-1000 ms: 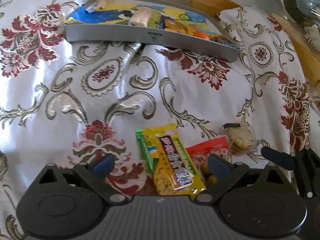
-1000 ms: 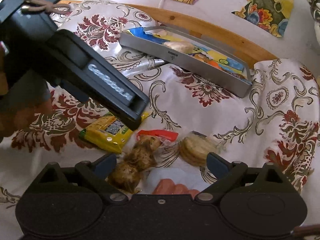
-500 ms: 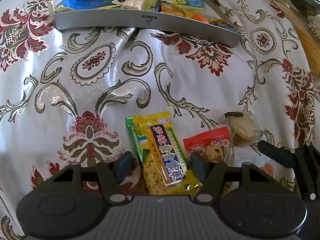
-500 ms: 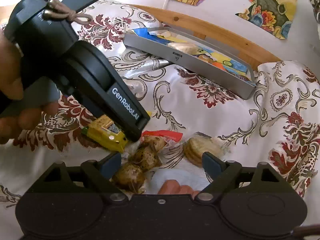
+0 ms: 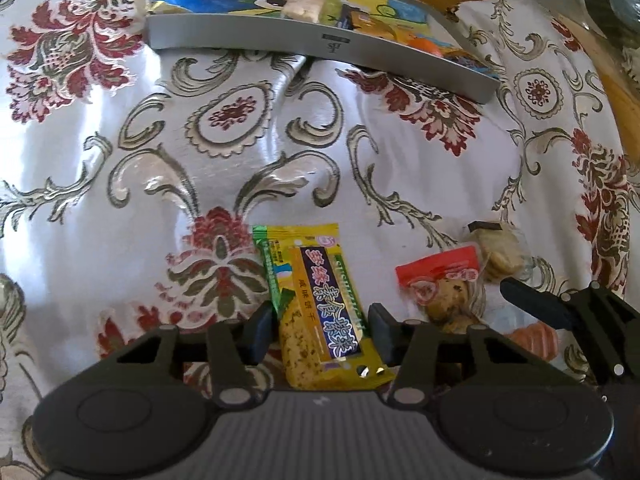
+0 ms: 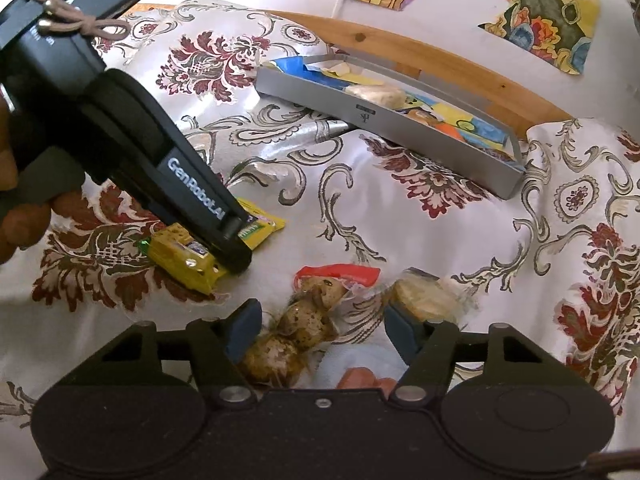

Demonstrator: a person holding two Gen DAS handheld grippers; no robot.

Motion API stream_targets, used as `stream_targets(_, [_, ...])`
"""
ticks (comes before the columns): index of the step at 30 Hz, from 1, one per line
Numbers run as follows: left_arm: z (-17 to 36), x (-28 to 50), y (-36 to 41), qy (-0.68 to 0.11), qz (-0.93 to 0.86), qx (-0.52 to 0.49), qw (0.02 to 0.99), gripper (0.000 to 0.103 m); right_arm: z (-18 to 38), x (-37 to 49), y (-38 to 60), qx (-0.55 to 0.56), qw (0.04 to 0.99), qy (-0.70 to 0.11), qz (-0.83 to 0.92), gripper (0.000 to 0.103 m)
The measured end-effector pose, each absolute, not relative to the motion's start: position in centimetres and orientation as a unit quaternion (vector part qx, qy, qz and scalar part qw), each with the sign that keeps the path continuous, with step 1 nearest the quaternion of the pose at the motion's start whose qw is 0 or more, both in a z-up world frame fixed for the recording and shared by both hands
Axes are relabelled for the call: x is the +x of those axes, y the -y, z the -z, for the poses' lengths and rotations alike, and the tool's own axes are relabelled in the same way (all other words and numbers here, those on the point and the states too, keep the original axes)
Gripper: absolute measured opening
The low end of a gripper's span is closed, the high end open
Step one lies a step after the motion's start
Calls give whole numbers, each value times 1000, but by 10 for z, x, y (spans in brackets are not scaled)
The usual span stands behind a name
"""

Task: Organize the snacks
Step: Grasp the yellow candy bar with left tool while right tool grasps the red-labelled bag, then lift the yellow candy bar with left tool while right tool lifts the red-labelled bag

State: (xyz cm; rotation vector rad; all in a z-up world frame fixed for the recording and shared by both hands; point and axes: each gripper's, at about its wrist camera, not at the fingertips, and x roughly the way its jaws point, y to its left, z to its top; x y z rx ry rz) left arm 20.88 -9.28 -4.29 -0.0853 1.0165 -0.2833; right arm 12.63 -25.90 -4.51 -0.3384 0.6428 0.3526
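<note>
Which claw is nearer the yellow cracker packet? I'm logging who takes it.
Left. The left claw straddles the yellow cracker packet, fingers at both edges. The right claw sits apart, around the red-topped snack bag.

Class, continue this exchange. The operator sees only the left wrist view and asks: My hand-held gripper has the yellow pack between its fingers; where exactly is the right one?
Observer: The right hand-held gripper is open, its fingers either side of the red-topped clear pack of speckled snacks.
Operator: And the round biscuits?
Observer: The biscuit pack lies by that gripper's right finger, outside the gap.
Operator: Behind the tray?
Observer: Colourful pictures hang on the wall beyond the grey tray.
</note>
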Motion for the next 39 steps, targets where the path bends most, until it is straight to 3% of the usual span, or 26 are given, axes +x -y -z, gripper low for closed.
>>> stream_targets(10, [42,201,79,-480,137,-36,866,54,48,139,256,-132,912,-342,-185,66])
stream_targets(12, [42,199,77,-479,139,-34,866,54,47,142,258,-114,910,-351,-190,58])
stream_targets(15, [42,195,76,-479,142,-31,866,54,47,142,260,-99,909,-356,-192,57])
stream_targets(28, [41,184,73,-482,159,-28,861,54,49,146,262,-69,897,-388,-198,59])
stream_targets(35, [40,180,71,-477,157,-29,865,54,46,141,260,-75,902,-378,-194,50])
stream_targets(39, [38,176,72,-474,145,-28,868,54,46,140,256,-93,901,-377,-195,50])
